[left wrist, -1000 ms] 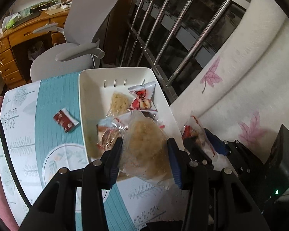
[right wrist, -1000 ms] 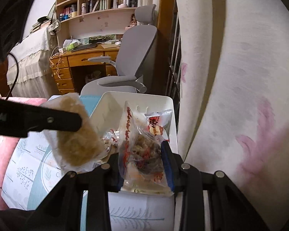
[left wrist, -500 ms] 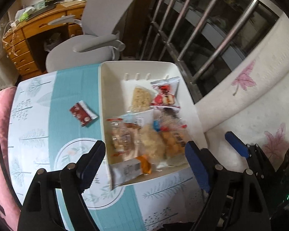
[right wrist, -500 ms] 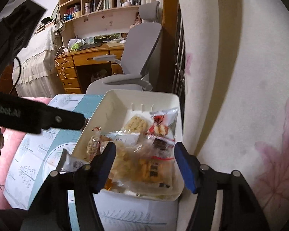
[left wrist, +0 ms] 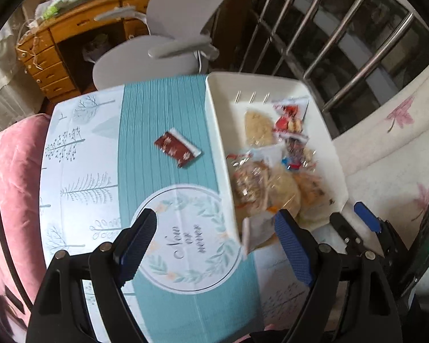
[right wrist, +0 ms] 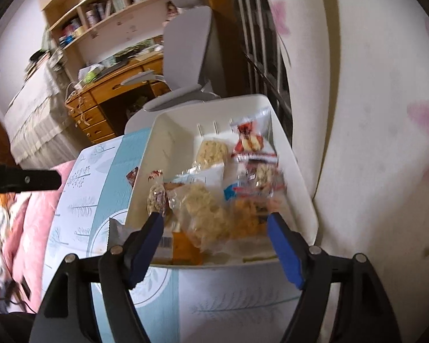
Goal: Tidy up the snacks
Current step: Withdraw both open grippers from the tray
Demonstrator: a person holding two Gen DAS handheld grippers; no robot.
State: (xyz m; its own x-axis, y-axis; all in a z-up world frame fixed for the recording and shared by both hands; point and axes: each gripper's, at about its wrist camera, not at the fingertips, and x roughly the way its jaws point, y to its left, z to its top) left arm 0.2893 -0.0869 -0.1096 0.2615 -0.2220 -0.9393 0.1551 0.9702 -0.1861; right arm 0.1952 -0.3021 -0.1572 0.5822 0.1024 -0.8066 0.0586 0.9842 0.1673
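A white bin [left wrist: 214, 120] [right wrist: 289, 154] on the table holds several wrapped snacks [left wrist: 268, 183] [right wrist: 208, 214] in a heap. A dark red snack packet [left wrist: 176, 148] lies alone on the teal cloth left of the bin; only a sliver of it [right wrist: 132, 176] shows past the bin wall in the right wrist view. My left gripper [left wrist: 214, 234] is open above the cloth's round emblem and the bin's near left corner, holding nothing. My right gripper [right wrist: 214, 234] hovers over the bin's near end, its jaws opening, the snack heap below them and no pad pressing on anything.
The table wears a teal and white cloth [left wrist: 163, 108]. A grey office chair [left wrist: 168, 43] and a wooden desk [left wrist: 60, 40] stand beyond it. A pink cushion [left wrist: 11, 171] lies on the left. A barred window [left wrist: 343, 28] and a flowered curtain [left wrist: 391, 148] close the right side.
Both grippers opened and dropped their snack bags into the bin. The left gripper then slid left over the cloth; the right one sank a little and rolled.
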